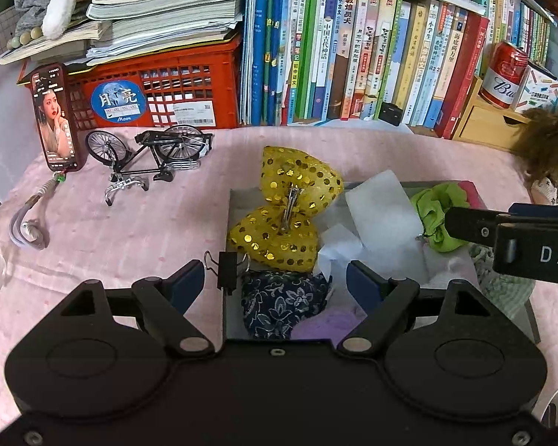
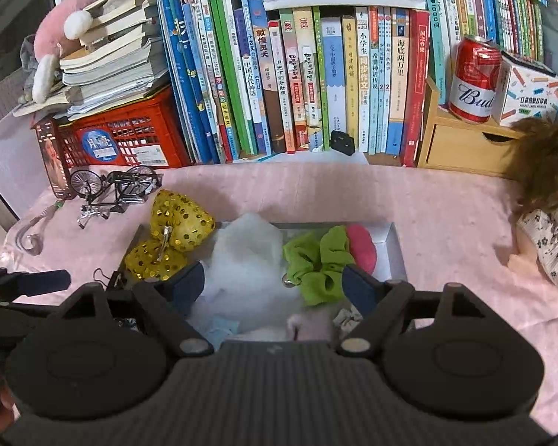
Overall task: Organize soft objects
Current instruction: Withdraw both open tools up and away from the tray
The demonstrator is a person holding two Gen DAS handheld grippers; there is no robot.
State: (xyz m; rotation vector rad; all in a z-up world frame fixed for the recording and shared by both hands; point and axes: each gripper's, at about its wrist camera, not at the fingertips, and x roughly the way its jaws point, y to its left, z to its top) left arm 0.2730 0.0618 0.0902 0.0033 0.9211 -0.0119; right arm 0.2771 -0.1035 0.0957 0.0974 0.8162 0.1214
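A shallow grey box [image 1: 241, 200] on the pink cloth holds the soft things. A yellow sequin bow [image 1: 284, 204] lies at its left, with white foam [image 1: 383, 215] and a green scrunchie [image 1: 439, 219] to the right. My left gripper [image 1: 275, 282] stands open over a dark blue floral pouch [image 1: 286, 304], whose sides the pads do not touch. My right gripper [image 2: 273, 282] is open above the box [image 2: 396, 249], over the white foam [image 2: 249, 260] and the green scrunchie [image 2: 323, 264]. A pink cushion [image 2: 361, 245] lies behind the scrunchie. A finger [image 1: 472, 227] of the right gripper reaches in from the right.
A black binder clip [image 1: 228, 271] sits at the box's left rim. A toy bicycle [image 1: 148, 156], a phone [image 1: 55, 119] and a red crate [image 1: 160, 85] stand at the back left. Behind are rows of books [image 2: 316, 81], a red can [image 2: 472, 81], a wooden drawer [image 2: 461, 145] and a doll [image 2: 547, 200].
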